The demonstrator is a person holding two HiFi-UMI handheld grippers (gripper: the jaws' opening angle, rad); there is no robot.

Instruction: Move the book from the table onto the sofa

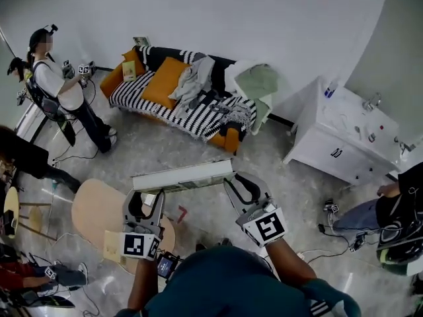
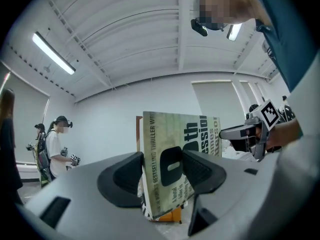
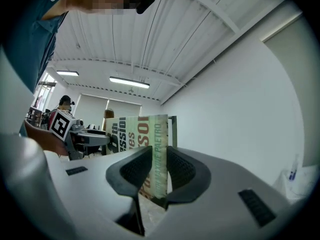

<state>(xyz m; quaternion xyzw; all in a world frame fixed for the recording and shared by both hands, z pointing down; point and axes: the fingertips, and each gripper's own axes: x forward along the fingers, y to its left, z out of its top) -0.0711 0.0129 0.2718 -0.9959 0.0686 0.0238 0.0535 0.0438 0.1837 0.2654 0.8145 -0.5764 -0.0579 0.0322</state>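
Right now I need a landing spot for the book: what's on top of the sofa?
On the sofa: striped throw, orange cushion, heaped clothes. Most of the seat is covered.

Head camera: we look steeply down from above, sofa [image 1: 129, 96] far ahead. Gripper cameras: we sit close behind each pair of jaws, looking level along them. All three views share the book [image 1: 182, 176].

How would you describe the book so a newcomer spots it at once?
From the striped sofa, come toward the camera wearer. The pale green book sits clamped between the left hand-held gripper and right hand-held gripper; nothing else is gripped at both ends.
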